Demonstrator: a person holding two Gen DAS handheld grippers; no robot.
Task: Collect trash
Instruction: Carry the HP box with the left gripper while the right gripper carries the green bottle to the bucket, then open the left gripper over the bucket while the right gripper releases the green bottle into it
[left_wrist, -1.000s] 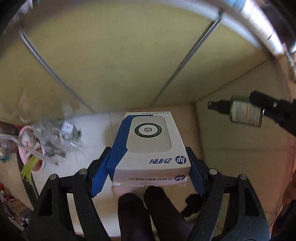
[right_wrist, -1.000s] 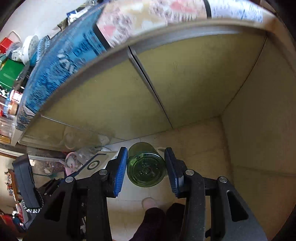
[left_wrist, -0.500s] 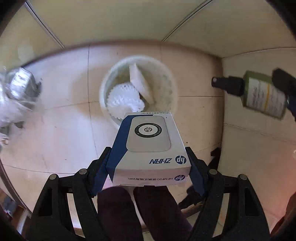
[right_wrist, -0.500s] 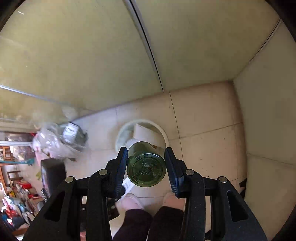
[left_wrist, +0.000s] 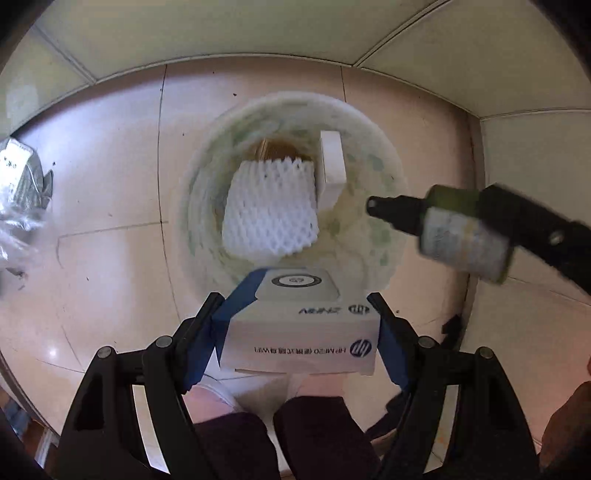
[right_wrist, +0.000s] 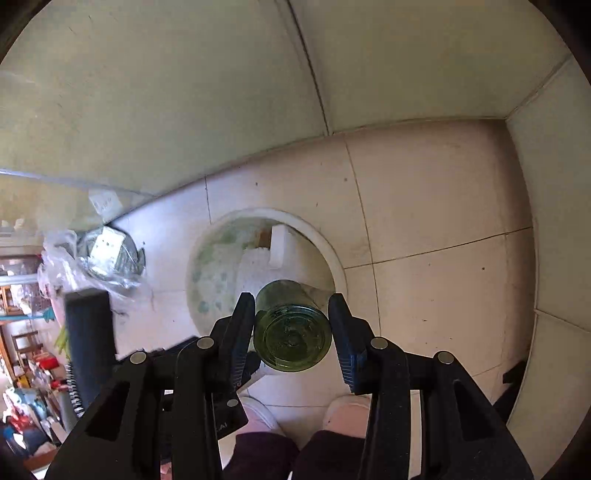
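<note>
My left gripper (left_wrist: 295, 310) is shut on a white and blue HP box (left_wrist: 301, 332), tipped forward just above the near rim of a round white trash bin (left_wrist: 373, 125) on the floor. The bin holds white foam netting (left_wrist: 271, 210) and a white block (left_wrist: 332, 166). My right gripper (right_wrist: 291, 317) holds a green glass spray bottle (right_wrist: 293, 332), base toward the camera; a small gap shows at the right pad. The bottle (left_wrist: 461, 232) hangs over the bin's right side in the left wrist view. The bin (right_wrist: 325, 243) lies just ahead of it.
A crumpled clear plastic bag with packaging (left_wrist: 22, 192) lies on the tiled floor left of the bin, also in the right wrist view (right_wrist: 99, 254). Pale cabinet fronts (right_wrist: 184, 92) stand behind, a wall (right_wrist: 554, 221) to the right. The person's legs and shoes (left_wrist: 236, 435) are below.
Both grippers have lowered toward the bin, which looks larger now. The HP box has tipped forward in the left gripper. The bottle has moved over the bin's right side.
</note>
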